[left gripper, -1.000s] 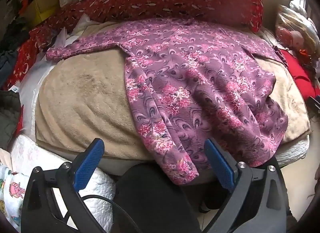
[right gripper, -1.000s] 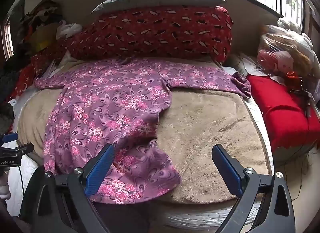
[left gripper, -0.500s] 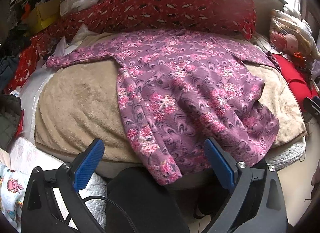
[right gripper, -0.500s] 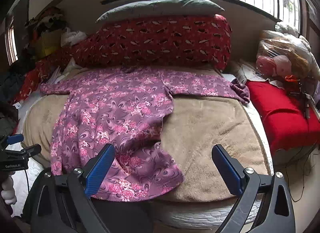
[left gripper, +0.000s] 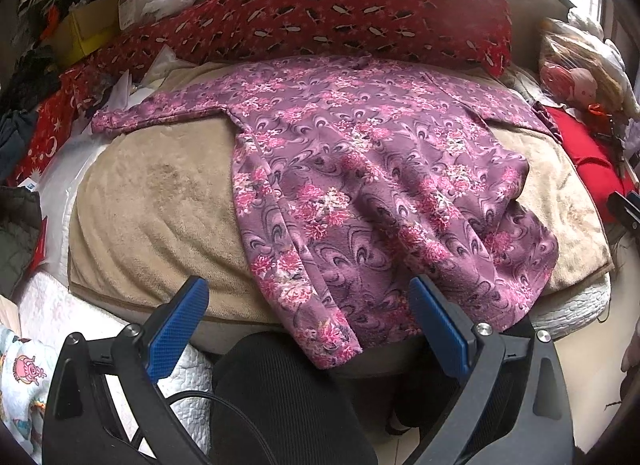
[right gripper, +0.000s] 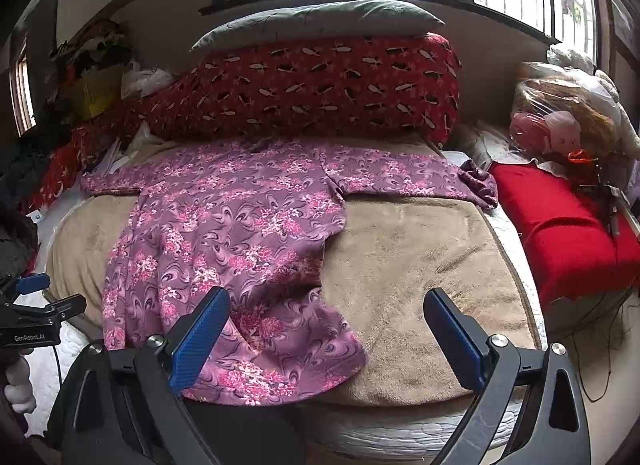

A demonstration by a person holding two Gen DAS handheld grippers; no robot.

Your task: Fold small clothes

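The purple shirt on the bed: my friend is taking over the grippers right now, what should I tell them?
Left hand-held gripper: open, empty, hovering at the near edge of the bed.
Right hand-held gripper: open, empty, over the near edge too.
Shirt: spread on the beige blanket, both sleeves stretched out sideways near the red pillow, hem hanging over the near edge, a bit rumpled on its right side.
Done: shirt laid out.
Left: every fold. No fold is visible yet; probably start with the sleeves.
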